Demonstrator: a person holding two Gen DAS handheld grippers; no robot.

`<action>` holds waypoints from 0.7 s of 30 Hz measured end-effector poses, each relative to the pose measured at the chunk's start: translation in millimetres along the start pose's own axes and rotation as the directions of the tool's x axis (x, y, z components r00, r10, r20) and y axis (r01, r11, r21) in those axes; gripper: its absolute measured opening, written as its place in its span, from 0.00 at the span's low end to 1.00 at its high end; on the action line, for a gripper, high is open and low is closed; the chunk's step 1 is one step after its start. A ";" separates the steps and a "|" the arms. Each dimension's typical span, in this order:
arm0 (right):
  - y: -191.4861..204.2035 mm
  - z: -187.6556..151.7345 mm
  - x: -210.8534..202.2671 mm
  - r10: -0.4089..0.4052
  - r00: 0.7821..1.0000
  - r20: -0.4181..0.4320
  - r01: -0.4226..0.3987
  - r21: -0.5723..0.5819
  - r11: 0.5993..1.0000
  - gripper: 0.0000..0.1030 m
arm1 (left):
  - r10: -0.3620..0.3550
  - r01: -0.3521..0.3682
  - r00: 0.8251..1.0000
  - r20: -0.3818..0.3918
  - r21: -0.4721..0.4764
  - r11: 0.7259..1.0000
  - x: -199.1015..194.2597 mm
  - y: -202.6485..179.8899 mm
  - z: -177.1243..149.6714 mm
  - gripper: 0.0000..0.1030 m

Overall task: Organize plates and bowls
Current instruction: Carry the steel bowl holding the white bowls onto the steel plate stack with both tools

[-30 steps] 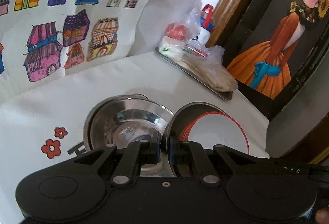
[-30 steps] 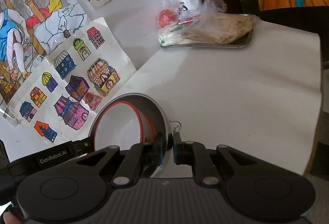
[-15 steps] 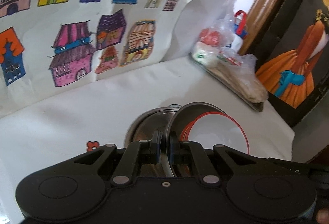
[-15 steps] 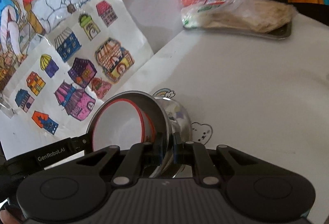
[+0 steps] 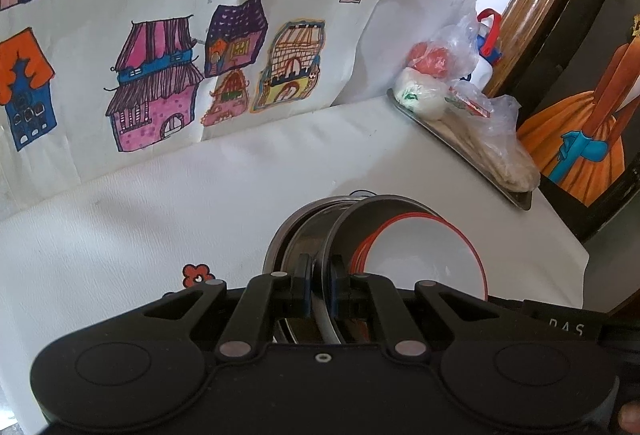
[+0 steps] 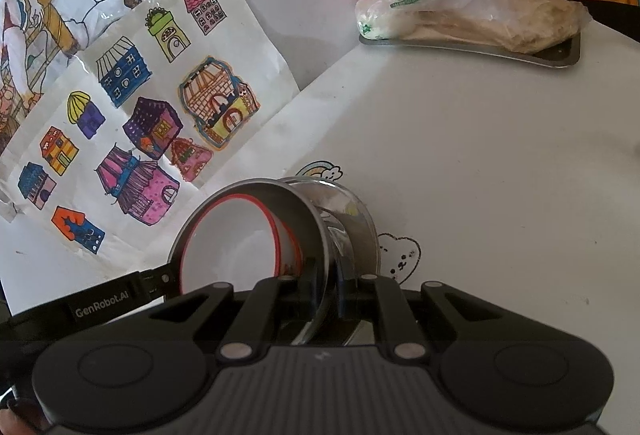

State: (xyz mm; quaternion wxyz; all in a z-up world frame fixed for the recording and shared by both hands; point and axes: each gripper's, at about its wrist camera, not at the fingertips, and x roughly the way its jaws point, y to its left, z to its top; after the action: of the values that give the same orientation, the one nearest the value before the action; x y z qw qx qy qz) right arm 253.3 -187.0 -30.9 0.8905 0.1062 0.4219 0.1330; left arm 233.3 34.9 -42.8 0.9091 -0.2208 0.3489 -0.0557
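Red-rimmed bowl [image 6: 228, 247] clamped in both jaws, "GenRobot.AI" label [image 6: 102, 311]

Both wrist views look forward, low and close over the white table [image 5: 200, 203], sharing the house drawings [image 6: 160, 107]

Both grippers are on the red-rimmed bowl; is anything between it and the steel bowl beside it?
Nothing visible: the red-rimmed white bowl, held on edge, sits right against the shiny steel bowl with no object between them.

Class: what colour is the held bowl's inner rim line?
Red, on the white-lined steel bowl; clearest in left wrist view.
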 end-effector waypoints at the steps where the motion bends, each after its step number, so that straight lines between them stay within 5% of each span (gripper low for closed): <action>1: 0.4 0.2 0.4 -0.001 1.000 0.000 0.001 0.000 1.000 0.11 | -0.001 0.001 1.000 0.000 0.001 1.000 0.2 0.0 0.2 0.06; 21: 6.7 3.2 1.5 -0.020 0.999 0.025 0.021 -0.043 0.999 0.12 | 0.006 -0.007 1.000 -0.030 -0.027 1.000 7.5 4.8 1.4 0.07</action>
State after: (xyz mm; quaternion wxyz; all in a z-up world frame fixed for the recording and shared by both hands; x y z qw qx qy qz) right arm 255.7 -180.5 -27.9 0.8990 0.0844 0.4090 0.1316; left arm 239.6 37.8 -48.6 0.9009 -0.2310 0.3640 -0.0513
